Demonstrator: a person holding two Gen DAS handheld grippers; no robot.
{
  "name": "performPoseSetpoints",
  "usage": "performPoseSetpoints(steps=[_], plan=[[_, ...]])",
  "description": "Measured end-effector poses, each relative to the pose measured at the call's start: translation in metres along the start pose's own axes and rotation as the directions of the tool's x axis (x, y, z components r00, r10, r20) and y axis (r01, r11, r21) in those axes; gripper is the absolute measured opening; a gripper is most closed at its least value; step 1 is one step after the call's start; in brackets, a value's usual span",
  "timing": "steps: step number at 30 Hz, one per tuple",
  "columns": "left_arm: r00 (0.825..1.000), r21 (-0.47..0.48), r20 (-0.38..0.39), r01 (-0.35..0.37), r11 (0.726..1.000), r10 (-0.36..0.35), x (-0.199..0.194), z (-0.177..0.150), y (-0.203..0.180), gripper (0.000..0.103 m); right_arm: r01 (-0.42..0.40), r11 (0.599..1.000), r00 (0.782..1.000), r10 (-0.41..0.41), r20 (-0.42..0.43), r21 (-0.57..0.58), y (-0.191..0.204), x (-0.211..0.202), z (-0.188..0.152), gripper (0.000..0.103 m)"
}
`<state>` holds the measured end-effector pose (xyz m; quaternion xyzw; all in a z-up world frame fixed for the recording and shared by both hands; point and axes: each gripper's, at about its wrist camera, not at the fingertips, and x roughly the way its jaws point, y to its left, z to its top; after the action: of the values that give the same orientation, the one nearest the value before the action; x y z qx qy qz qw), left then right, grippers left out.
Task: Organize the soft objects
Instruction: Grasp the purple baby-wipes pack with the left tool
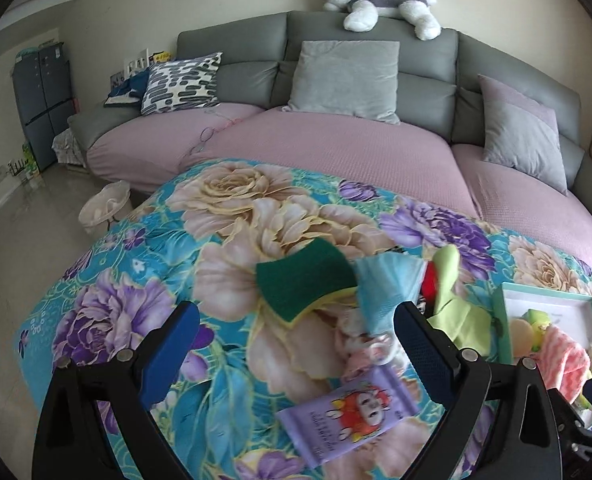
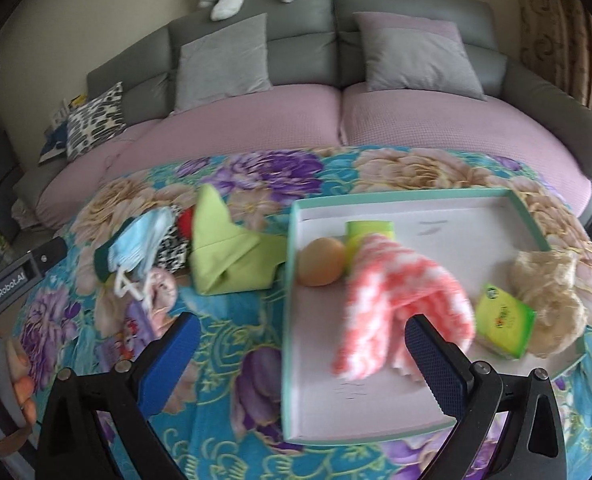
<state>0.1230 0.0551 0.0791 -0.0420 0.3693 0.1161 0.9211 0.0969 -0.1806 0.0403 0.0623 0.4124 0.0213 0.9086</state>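
Observation:
My left gripper [image 1: 296, 320] is open and empty above the floral blanket [image 1: 136, 280]. Ahead of it lie a green and yellow sponge [image 1: 304, 284], a blue face mask [image 1: 388, 292], a lime green cloth [image 1: 452, 304] and a purple tissue pack [image 1: 348, 416]. My right gripper [image 2: 302, 340] is open and empty over the teal-rimmed tray [image 2: 376, 200]. In the tray lie a pink and white fuzzy sock [image 2: 396, 300], a round beige puff [image 2: 322, 262], a green sponge [image 2: 370, 232], a green tissue pack [image 2: 504, 320] and a cream fluffy item [image 2: 552, 296].
A grey sofa [image 1: 376, 80] with pink covers and several cushions stands behind the blanket. A plush husky [image 1: 380, 4] lies on its backrest. A white basket [image 1: 104, 204] sits on the floor at left. The tray also shows in the left wrist view [image 1: 500, 320].

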Motion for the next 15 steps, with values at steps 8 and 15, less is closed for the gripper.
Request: performPoseSetpoints(steps=[8, 15], plan=[[0.996, 0.011, -0.089, -0.031, 0.999, 0.032, 0.021, -0.015, 0.023, 0.098, -0.034, 0.998, 0.998, 0.031, -0.060, -0.045, 0.032, 0.024, -0.008, 0.103], [0.974, 0.053, -0.217, 0.082, 0.995, -0.069, 0.047, -0.038, 0.020, 0.098, -0.022, 0.998, 0.992, 0.014, -0.127, -0.060, 0.040, 0.046, -0.017, 0.103]])
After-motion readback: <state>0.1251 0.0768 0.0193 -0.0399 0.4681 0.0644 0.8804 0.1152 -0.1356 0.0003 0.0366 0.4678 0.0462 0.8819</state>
